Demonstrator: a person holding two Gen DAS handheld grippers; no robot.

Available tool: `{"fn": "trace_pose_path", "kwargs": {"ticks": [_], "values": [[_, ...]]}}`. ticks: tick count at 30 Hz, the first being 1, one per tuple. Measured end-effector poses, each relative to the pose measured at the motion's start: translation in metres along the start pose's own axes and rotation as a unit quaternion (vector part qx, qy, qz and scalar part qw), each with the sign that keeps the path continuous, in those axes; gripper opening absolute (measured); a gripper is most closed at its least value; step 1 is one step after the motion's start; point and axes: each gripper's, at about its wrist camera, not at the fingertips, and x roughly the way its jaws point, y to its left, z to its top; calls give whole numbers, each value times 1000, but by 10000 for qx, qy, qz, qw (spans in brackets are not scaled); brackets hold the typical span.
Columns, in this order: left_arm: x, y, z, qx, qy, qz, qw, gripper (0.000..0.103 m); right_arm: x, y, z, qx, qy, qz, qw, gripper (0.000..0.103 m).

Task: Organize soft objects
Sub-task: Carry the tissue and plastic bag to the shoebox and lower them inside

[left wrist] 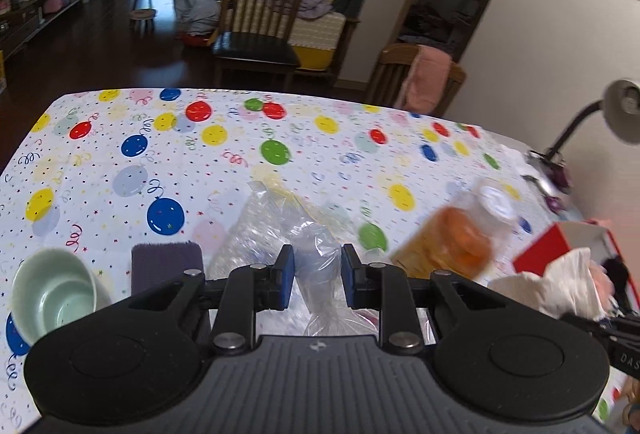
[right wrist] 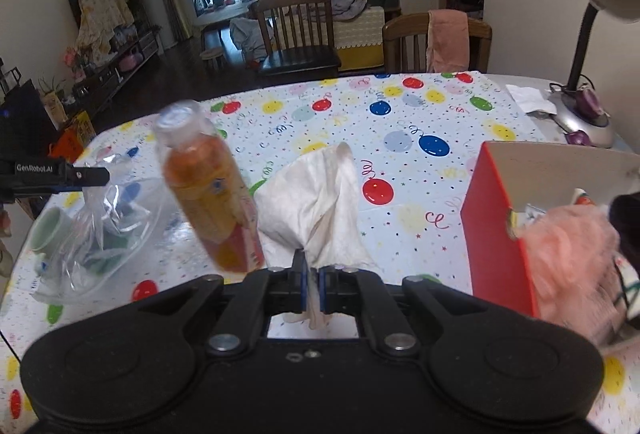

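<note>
My right gripper is shut on a white cloth, holding it above the table; the cloth also shows in the left wrist view. My left gripper is open around a clear plastic bag, which also shows in the right wrist view. A red box at the right holds a pink fluffy item. A dark purple cloth lies left of the bag.
An orange drink bottle is tilted and blurred, seemingly falling, left of the white cloth; the left wrist view shows it too. A pale green bowl sits at the left. A desk lamp stands at the far right. Chairs stand behind the table.
</note>
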Motion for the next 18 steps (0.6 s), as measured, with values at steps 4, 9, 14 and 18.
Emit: {"fn": "trace_pose_path", "kwargs": {"ticks": [4,9,14,18], "values": [[-26,-6,-6,128,4,-282,9995,24,-28,7,-4,62,-44,-63,10000,4],[-52,-15,-12,221,12,-666,9975,24,-58,14,-10,163,-40,-134,9998,4],[-71,-30,-18,424,86,-1036,9937,24,-86,20,-17,294,-68,-242,9993,4],[-86,-45,-21,557,69,-1311,9898,24,-104,21,-17,332,-115,-361,9987,4]]}}
